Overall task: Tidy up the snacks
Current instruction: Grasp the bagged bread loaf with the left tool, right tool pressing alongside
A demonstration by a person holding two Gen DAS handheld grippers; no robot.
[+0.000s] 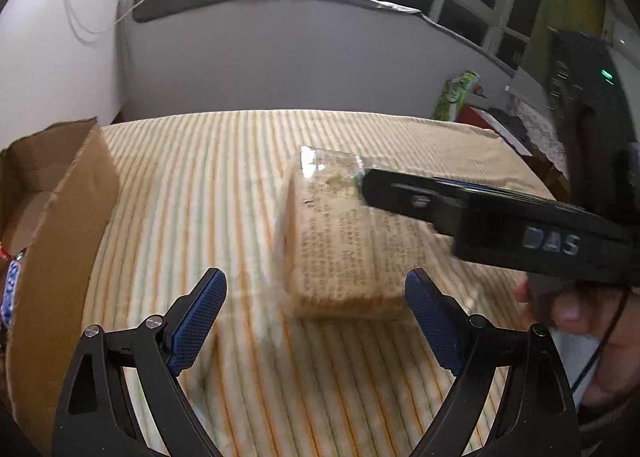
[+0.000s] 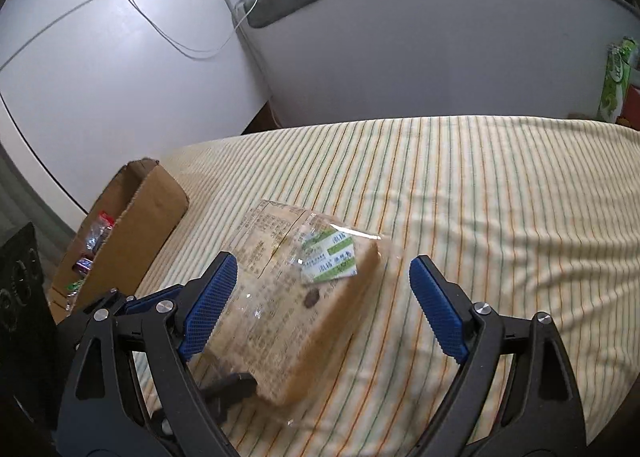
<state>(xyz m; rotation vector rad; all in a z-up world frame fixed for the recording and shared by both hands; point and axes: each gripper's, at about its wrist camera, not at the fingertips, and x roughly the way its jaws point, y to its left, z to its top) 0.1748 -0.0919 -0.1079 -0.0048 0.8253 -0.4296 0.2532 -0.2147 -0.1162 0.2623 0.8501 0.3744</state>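
Note:
A clear-wrapped pack of tan wafer snacks (image 1: 340, 241) lies on the striped bedcover, also in the right wrist view (image 2: 288, 297) with a green-white label. My left gripper (image 1: 316, 297) is open just in front of the pack's near end. My right gripper (image 2: 324, 289) is open, its jaws straddling the pack's far end. In the left wrist view the right gripper's black body crosses over the pack from the right. A cardboard box (image 1: 60, 241) stands at the left and holds several wrapped snacks (image 2: 94, 241).
The striped cover (image 2: 500, 217) spreads wide to the right. A white padded headboard (image 1: 280, 65) and white wall stand behind. A green packet (image 2: 616, 77) and red box sit at the far right. A black speaker (image 2: 20, 289) is at the left edge.

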